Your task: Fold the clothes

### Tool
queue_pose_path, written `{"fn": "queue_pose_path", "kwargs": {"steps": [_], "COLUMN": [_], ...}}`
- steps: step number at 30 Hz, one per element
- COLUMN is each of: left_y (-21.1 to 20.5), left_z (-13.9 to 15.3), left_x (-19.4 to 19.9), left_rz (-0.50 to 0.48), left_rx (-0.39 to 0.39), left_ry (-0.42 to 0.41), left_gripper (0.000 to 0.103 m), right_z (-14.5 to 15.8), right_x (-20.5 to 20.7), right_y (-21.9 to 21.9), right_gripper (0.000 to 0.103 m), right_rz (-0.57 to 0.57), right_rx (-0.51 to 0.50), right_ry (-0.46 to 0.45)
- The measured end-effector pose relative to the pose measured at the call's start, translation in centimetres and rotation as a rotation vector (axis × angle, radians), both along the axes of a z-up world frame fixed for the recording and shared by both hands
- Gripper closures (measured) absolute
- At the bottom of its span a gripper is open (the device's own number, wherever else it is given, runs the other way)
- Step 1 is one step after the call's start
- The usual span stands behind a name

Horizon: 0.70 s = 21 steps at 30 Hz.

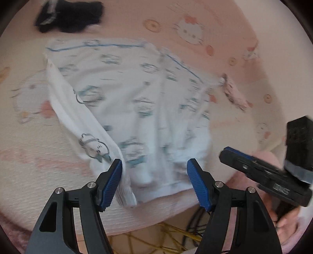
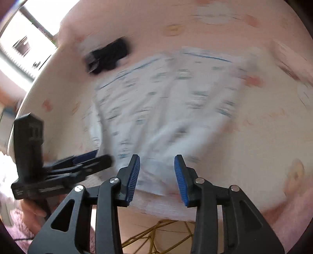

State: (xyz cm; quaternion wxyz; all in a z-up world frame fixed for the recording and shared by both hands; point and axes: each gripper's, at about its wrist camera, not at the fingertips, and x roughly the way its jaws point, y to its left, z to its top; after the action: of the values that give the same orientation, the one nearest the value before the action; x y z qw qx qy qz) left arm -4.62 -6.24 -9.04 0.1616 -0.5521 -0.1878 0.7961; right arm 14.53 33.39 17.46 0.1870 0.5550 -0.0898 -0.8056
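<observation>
White printed garment (image 1: 137, 109) lies spread on the pink bed (image 1: 29, 175), one side flap turned inward. Left gripper (image 1: 154, 175) and right gripper (image 2: 157, 173) hover wide apart and empty over its near hem, seemingly poised to pinch it.

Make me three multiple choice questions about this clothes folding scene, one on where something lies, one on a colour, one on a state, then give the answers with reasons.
1. Where is the black garment relative to the white printed garment, in the left wrist view?
A. beyond its far left corner
B. on top of it
C. under it

2. What colour are the pads of the left gripper?
A. red
B. blue
C. yellow

3. How do the jaws of the right gripper stand?
A. shut on cloth
B. shut on nothing
C. open

Answers: 1 A, it lies apart on the pink cover. 2 B, both pads are blue. 3 C, a clear gap shows between the pads.
</observation>
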Motion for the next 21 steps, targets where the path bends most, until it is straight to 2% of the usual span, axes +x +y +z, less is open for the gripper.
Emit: {"fn": "queue_pose_path", "kwargs": {"steps": [2, 4, 7, 9, 11, 13, 15, 19, 21], "left_y": [-0.2, 0.9, 2.0, 2.4, 2.4, 1.8, 1.3, 0.9, 1.5], "left_z": [1.8, 2.3, 2.8, 3.0, 2.8, 3.1, 3.0, 2.9, 2.6], "left_x": [1.3, 1.2, 0.9, 0.7, 0.6, 1.1, 1.3, 1.2, 0.3], "left_rz": [-0.047, -0.074, -0.061, -0.034, -0.005, 0.007, 0.007, -0.017, -0.039], "left_rx": [-0.016, -0.037, -0.089, -0.161, -0.277, -0.317, -0.284, -0.139, -0.139], "left_ry": [0.004, 0.016, 0.046, 0.047, 0.016, -0.002, -0.019, -0.028, -0.03], "left_gripper": [0.032, 0.032, 0.032, 0.032, 0.032, 0.032, 0.032, 0.032, 0.032], "right_z": [-0.9, -2.2, -3.5, -4.3, -4.8, -5.2, -5.5, -5.1, -4.7], "right_x": [-0.2, -0.7, -1.1, -1.1, -1.0, -1.1, -1.2, -1.2, -0.9], "right_y": [2.5, 3.8, 3.8, 3.3, 2.7, 2.0, 1.4, 0.9, 1.2], "right_gripper": [0.066, 0.064, 0.064, 0.064, 0.064, 0.064, 0.064, 0.064, 0.064], "right_rz": [-0.074, -0.104, -0.096, -0.067, -0.039, -0.018, -0.001, 0.013, 0.004], "right_rx": [0.03, 0.046, 0.072, 0.08, 0.049, 0.032, 0.029, 0.015, -0.005], "right_ry": [-0.034, -0.069, -0.107, -0.129, -0.156, -0.168, -0.17, -0.156, -0.155]}}
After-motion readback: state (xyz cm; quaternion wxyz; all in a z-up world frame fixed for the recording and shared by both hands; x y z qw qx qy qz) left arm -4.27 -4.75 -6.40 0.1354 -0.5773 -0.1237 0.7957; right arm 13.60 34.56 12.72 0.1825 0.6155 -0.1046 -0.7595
